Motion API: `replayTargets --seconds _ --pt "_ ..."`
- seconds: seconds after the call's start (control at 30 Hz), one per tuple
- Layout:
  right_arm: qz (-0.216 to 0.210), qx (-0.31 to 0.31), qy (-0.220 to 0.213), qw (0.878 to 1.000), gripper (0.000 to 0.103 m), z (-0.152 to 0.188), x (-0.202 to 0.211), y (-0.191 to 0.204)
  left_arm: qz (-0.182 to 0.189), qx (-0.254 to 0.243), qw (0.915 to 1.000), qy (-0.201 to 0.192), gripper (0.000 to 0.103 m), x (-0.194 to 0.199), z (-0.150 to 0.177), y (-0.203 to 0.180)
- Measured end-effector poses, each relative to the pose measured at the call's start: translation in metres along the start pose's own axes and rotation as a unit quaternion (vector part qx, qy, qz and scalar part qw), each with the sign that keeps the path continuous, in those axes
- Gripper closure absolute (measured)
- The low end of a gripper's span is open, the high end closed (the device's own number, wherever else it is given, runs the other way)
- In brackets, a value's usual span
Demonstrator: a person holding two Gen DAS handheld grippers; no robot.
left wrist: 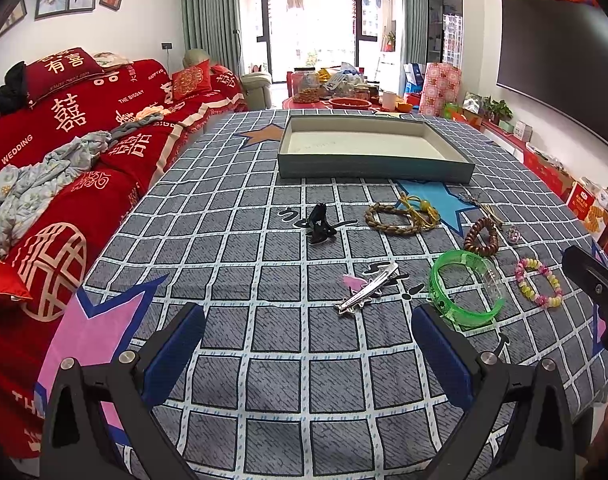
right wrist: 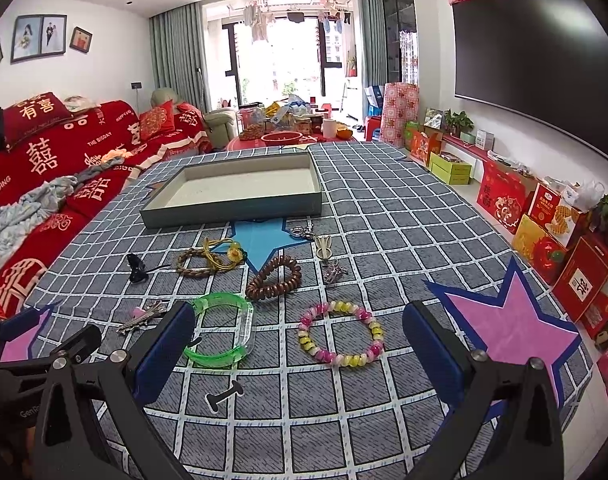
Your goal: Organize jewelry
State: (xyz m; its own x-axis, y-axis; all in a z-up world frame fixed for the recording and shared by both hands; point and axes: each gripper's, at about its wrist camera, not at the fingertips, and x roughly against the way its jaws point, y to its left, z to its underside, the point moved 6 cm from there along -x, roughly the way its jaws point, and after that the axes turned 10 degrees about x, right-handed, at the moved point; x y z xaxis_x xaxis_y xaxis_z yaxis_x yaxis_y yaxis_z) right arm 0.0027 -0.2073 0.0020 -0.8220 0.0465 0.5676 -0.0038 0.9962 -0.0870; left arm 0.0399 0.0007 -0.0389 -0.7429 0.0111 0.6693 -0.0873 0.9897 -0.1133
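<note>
A shallow grey-green box (left wrist: 368, 168) (right wrist: 232, 210) with a white inside stands empty at the far side of the checked cloth. In front of it lie a black claw clip (left wrist: 320, 222) (right wrist: 137, 270), a braided brown bracelet (left wrist: 388, 220) (right wrist: 196, 262) with a yellow cord, a brown bead bracelet (left wrist: 481, 237) (right wrist: 274, 280), a silver hair clip (left wrist: 366, 290) (right wrist: 142, 318), a green bangle (left wrist: 466, 290) (right wrist: 222, 330) and a pink-yellow bead bracelet (left wrist: 539, 282) (right wrist: 340, 334). My left gripper (left wrist: 308, 356) is open and empty, short of the silver clip. My right gripper (right wrist: 298, 354) is open and empty, near the bead bracelet.
Small metal trinkets (right wrist: 324, 254) lie right of the brown beads. A red-covered sofa (left wrist: 64, 160) runs along the table's left side. Gift boxes (right wrist: 544, 232) line the floor on the right under a wall television (right wrist: 536, 64). A cluttered table (left wrist: 336, 92) stands beyond.
</note>
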Motion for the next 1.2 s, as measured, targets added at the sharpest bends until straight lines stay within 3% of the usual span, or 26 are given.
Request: replayTargets --seconds 1.2 --pt "-0.001 0.000 0.000 1.000 0.000 0.0004 -0.0001 0.0015 0.001 0.000 1.0000 0.000 0.000 0.0001 -0.0002 0.0004"
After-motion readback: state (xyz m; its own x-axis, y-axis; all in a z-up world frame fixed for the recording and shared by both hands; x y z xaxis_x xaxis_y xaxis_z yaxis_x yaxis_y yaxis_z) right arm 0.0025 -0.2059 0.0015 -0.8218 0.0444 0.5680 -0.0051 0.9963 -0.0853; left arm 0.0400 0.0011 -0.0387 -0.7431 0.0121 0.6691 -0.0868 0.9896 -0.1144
